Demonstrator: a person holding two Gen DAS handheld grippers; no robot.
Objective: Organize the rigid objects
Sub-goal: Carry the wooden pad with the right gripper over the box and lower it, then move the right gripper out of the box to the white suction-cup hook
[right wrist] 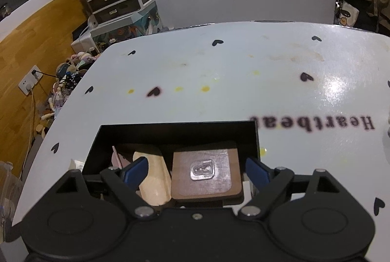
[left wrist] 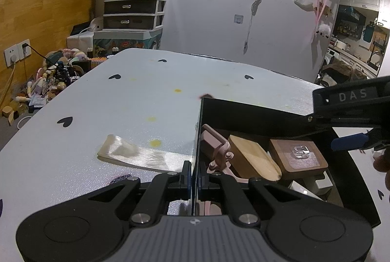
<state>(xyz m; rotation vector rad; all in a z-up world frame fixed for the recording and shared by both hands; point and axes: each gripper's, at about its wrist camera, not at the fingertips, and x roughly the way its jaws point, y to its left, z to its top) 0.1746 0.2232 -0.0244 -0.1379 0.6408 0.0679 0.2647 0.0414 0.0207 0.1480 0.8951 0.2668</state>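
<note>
Left wrist view has the white surface (left wrist: 146, 96) with little black hearts, and on it a black box (left wrist: 243, 113) holding the stuff: a brown square coaster-like block (left wrist: 298, 156) with a clear tab on top, a pale wooden piece (left wrist: 253, 159) just beside it, and a pink thing (left wrist: 214, 147) at the left end. Left gripper (left wrist: 195, 179) is clamped tight on the box's thin side wall. Right gripper (right wrist: 197, 170) hangs over the box, jaws spread wide on either side of the brown block, pads not touching it.
</note>
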